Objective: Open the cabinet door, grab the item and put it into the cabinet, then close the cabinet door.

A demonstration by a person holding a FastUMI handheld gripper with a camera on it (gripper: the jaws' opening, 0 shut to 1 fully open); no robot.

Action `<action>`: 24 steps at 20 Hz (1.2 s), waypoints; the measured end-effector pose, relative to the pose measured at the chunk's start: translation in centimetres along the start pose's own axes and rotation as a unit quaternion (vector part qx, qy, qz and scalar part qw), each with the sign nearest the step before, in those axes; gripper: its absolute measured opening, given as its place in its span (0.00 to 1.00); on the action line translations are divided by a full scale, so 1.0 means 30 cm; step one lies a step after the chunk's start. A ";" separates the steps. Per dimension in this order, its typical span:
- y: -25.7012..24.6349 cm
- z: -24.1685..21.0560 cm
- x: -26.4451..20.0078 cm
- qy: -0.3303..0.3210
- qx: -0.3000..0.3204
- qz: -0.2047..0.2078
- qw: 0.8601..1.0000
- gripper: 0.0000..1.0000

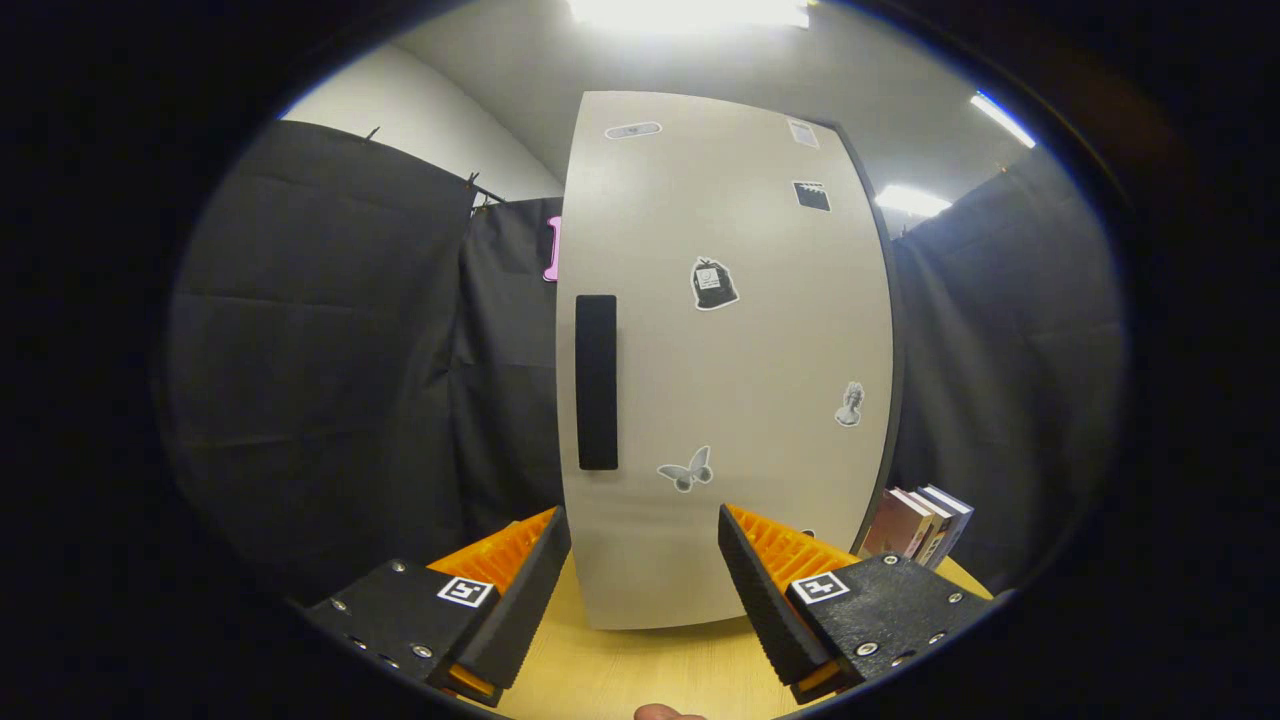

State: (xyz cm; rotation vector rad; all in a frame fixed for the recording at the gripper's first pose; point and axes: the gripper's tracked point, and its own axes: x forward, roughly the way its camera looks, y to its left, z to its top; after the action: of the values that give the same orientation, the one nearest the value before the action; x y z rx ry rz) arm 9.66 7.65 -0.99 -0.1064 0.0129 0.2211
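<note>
— Where's the cabinet (730,360)?
— Straight ahead of the fingers, upright on the wooden table (620,670), door (740,420) shut flat. Dark handle (597,382) runs vertically near the door's left edge.
— The gripper (645,590)?
— Fingers spread wide, holding nothing, just short of the door's bottom edge.
— Room around it?
— Black cloth hangs close on both sides. Books (920,525) lean beside the cabinet's right foot.
— What's inside the cabinet?
— Can't tell; the door hides it.
</note>
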 end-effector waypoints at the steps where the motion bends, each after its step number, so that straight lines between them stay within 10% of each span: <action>1: -0.003 -0.001 -0.001 0.001 0.003 -0.001 1.000 0.92; 24: 0.018 -0.010 0.021 -0.003 0.001 0.013 1.000 0.92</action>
State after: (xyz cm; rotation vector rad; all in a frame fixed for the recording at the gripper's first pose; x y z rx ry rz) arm 10.17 8.29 -1.37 -0.1044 0.0090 0.2475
